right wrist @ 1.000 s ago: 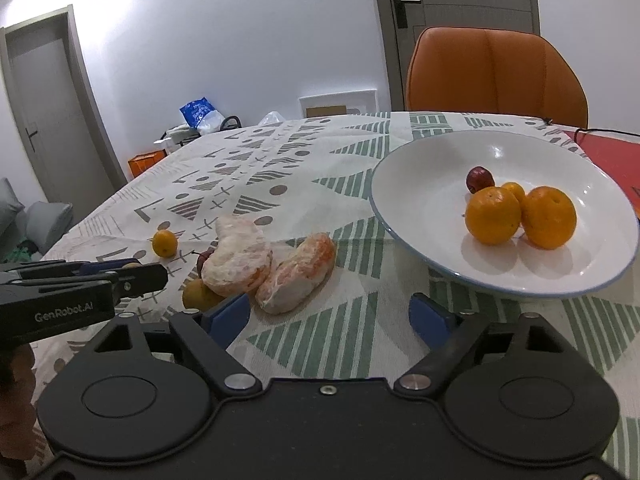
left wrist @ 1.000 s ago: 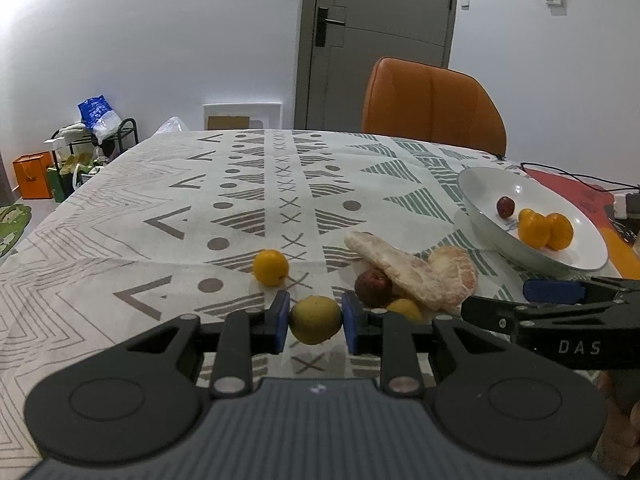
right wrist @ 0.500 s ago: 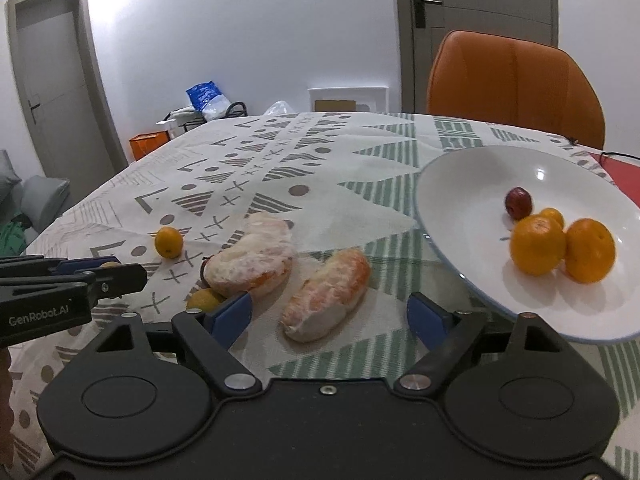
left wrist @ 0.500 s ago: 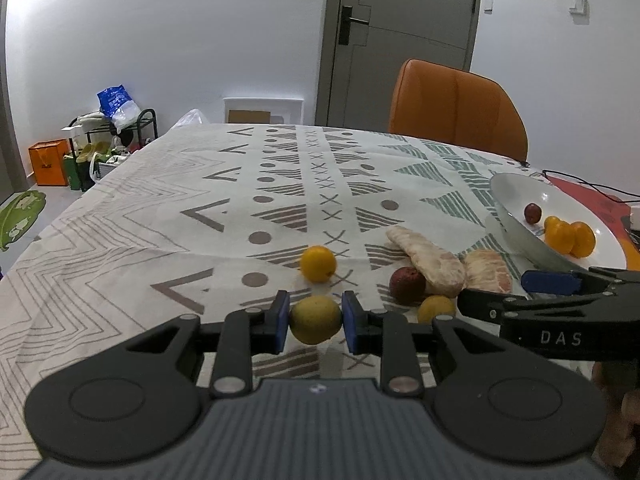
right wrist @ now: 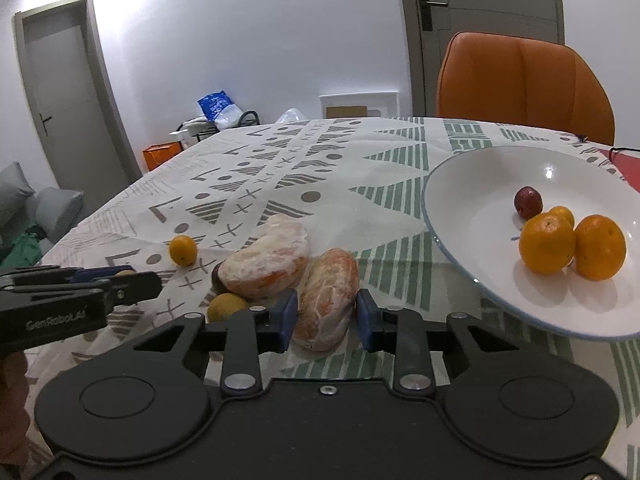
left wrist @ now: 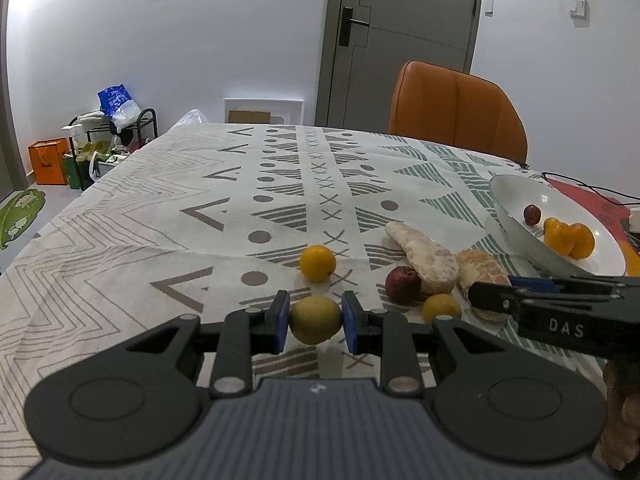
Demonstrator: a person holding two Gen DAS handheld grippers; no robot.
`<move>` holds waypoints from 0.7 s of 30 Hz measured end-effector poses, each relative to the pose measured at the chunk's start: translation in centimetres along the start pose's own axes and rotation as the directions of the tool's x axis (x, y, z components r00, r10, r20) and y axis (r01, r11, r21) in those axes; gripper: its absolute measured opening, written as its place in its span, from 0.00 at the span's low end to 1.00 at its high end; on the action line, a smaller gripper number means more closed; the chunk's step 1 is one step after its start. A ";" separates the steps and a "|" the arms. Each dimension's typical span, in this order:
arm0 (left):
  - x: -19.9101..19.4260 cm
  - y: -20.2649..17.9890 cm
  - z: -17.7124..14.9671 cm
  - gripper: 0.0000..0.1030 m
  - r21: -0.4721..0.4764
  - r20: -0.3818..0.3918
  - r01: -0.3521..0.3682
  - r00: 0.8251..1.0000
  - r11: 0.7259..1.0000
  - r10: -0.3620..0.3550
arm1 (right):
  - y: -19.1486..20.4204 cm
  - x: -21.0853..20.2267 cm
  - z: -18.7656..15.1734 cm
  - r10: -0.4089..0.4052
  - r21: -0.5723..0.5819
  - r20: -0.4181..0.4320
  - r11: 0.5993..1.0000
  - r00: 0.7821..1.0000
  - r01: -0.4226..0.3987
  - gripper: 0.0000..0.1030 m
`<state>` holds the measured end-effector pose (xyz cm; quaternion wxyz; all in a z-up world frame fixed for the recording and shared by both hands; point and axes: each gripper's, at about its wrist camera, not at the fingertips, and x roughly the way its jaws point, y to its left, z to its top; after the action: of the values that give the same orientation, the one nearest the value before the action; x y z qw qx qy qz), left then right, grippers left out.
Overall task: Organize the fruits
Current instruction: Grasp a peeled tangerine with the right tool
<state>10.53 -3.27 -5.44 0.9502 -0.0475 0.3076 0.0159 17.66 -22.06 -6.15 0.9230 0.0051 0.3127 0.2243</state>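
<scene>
My left gripper [left wrist: 314, 322] is shut on a yellow-green citrus fruit [left wrist: 315, 319], held just above the patterned tablecloth. My right gripper [right wrist: 326, 316] has closed around a peeled orange half [right wrist: 328, 298] lying on the cloth, its blue pads at both sides of it. A second peeled half [right wrist: 266, 262] lies to its left. A small orange [left wrist: 317, 263], a dark red fruit [left wrist: 402, 284] and a small yellow fruit [left wrist: 440, 307] lie nearby. A white plate [right wrist: 460, 184] at the right holds two oranges [right wrist: 572, 246], a small orange and a red fruit [right wrist: 528, 202].
An orange chair [left wrist: 456, 108] stands at the table's far side. A red mat and a black cable [left wrist: 588, 188] lie beyond the plate. A rack with bags [left wrist: 112, 132] stands on the floor at the left, past the table edge.
My right gripper has moved forward and left and closed from wide open onto the peeled orange half. My left gripper has lifted back slightly with the yellow-green fruit in it.
</scene>
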 end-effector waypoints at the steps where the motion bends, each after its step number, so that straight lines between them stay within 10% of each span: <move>1: -0.1 0.0 0.0 0.26 0.000 0.001 0.001 1.000 1.000 -0.001 | 0.1 -0.1 -0.1 0.006 -0.001 -0.001 1.000 1.000 -0.006 0.29; 21: -0.2 0.3 -0.3 0.26 -0.007 0.000 0.009 1.000 1.000 -0.009 | 1.0 -1.3 -0.8 -0.015 -0.029 -0.025 0.999 1.000 0.014 0.42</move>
<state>10.18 -2.99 -5.64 0.9501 -0.0522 0.3075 0.0125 15.91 -21.81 -5.91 0.9205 -0.0135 0.3212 0.2222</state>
